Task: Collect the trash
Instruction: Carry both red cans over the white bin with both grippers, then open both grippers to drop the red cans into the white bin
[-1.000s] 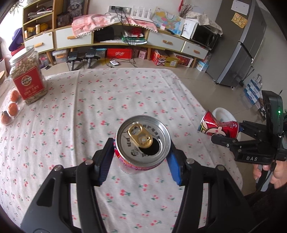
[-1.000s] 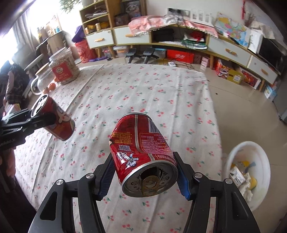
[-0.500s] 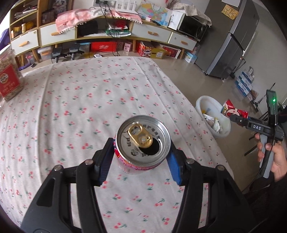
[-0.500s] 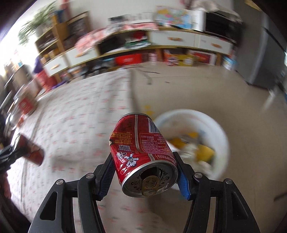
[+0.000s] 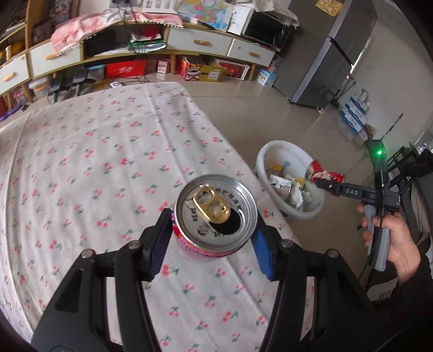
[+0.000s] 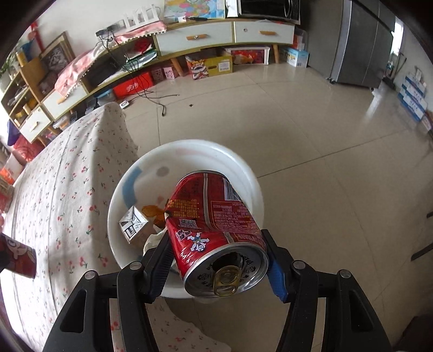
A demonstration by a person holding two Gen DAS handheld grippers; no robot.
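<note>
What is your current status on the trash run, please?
Left gripper shut on upright can. Right gripper shut on dented can above white bin. Nothing blocking.

We are in a lived-in home: a long low sideboard with white drawers, a grey refrigerator, a microwave, a cherry-print tablecloth on the table, and boxes crowding the tiled floor.

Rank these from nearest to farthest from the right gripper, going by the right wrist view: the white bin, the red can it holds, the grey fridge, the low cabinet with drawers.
1. Red can: between the jaws of the right gripper.
2. White bin: on the floor right beneath the can, beside the table.
3. Low cabinet: across the floor, along the far wall.
4. Fridge: far right corner; too close to the cabinet to call.
</note>
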